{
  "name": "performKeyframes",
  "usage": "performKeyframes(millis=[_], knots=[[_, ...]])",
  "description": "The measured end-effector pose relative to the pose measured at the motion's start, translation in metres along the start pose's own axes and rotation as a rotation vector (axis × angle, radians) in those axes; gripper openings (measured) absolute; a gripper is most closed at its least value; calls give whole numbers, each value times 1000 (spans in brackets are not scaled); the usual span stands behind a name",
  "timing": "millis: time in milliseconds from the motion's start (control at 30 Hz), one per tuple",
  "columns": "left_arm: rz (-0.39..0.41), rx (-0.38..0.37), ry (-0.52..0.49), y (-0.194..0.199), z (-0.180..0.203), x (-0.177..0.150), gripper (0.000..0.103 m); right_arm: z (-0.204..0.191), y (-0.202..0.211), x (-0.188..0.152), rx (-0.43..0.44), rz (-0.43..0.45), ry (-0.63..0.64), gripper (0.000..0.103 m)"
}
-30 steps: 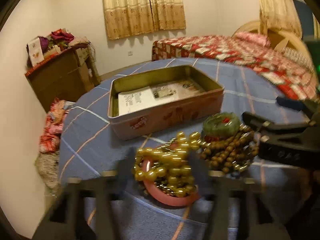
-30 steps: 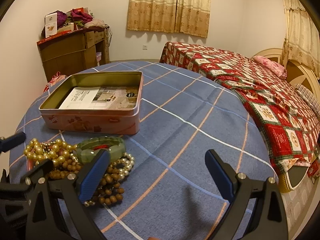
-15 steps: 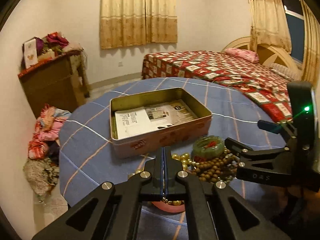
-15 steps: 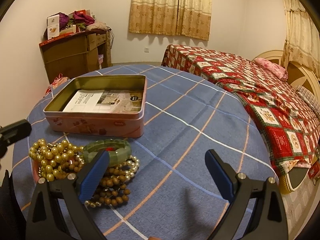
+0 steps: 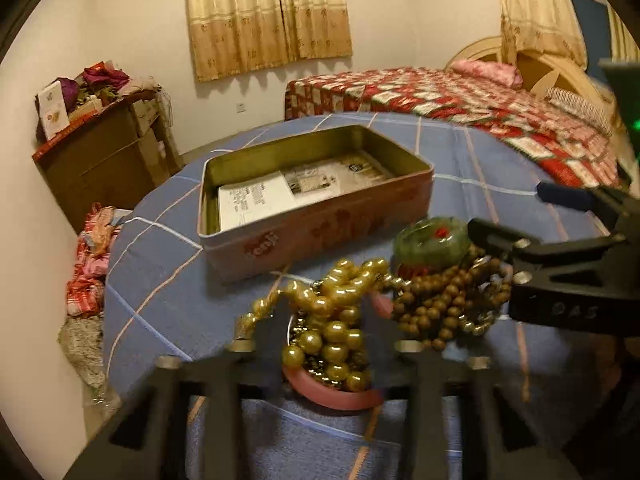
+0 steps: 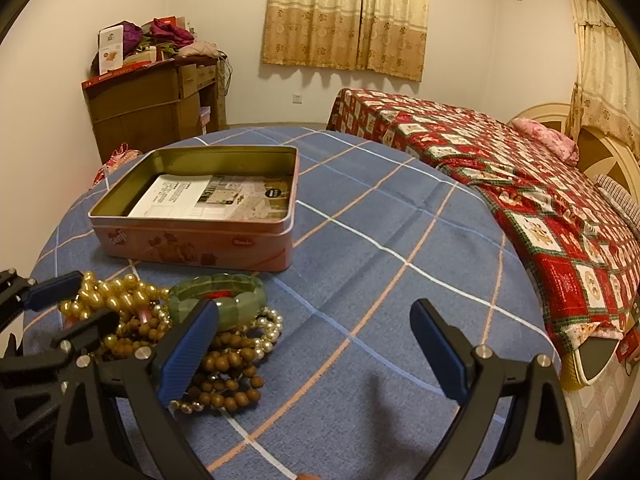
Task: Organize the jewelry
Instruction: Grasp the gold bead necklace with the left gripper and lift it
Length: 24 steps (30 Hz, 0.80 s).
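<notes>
My left gripper (image 5: 326, 344) sits nearest, its two fingers spread apart on either side of the gold bead necklace (image 5: 336, 320); the picture is blurred with motion, and I cannot tell whether the pads touch the beads. The gold strand is heaped on a pink bangle (image 5: 332, 394) that lies flat on the blue checked tablecloth (image 6: 380, 280). My right gripper (image 6: 314, 350) hangs wide open over bare cloth to the right of the jewelry pile, holding nothing; its left finger (image 6: 188, 354) overlaps the pile in the right wrist view.

Just right of the gold beads lie the brown wooden bead strands (image 6: 224, 376), tangled with a small pearl bracelet (image 6: 268, 330). Resting at the far edge of that heap is the green jade bracelet (image 6: 218, 298), with something red showing through its middle.

A little farther on stands the open pink tin box (image 6: 196, 246), apart from the pile, with printed paper (image 6: 208, 196) flat on its bottom.

Beyond the table, a bed (image 6: 500, 168) with a red patterned quilt runs along the right, a brown cabinet (image 6: 148, 108) piled with oddments stands far left, and yellow curtains (image 6: 348, 16) hang on the far wall.
</notes>
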<state>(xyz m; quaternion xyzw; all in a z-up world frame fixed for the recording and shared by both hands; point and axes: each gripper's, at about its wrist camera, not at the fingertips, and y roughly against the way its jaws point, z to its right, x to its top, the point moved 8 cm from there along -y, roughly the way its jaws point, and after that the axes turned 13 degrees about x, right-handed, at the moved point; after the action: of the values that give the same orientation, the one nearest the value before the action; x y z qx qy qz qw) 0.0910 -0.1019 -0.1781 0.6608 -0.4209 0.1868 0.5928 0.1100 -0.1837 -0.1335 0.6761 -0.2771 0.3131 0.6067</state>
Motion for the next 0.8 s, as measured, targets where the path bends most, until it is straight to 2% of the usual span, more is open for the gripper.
performKeyframes(millis=[33, 67, 300, 600, 800], knots=[[16, -6, 9, 5, -2, 3, 20, 0, 0, 0, 0, 1, -2, 98], [25, -15, 14, 8, -2, 5, 10, 0, 0, 0, 0, 2, -2, 98], [55, -94, 63, 26, -7, 16, 10, 0, 1, 0, -1, 5, 1, 98], [176, -86, 125, 61, -35, 54, 10, -5, 7, 6, 43, 32, 2, 98], [183, -62, 154, 56, -49, 60, 10, -22, 3, 9, 109, 20, 44, 98]])
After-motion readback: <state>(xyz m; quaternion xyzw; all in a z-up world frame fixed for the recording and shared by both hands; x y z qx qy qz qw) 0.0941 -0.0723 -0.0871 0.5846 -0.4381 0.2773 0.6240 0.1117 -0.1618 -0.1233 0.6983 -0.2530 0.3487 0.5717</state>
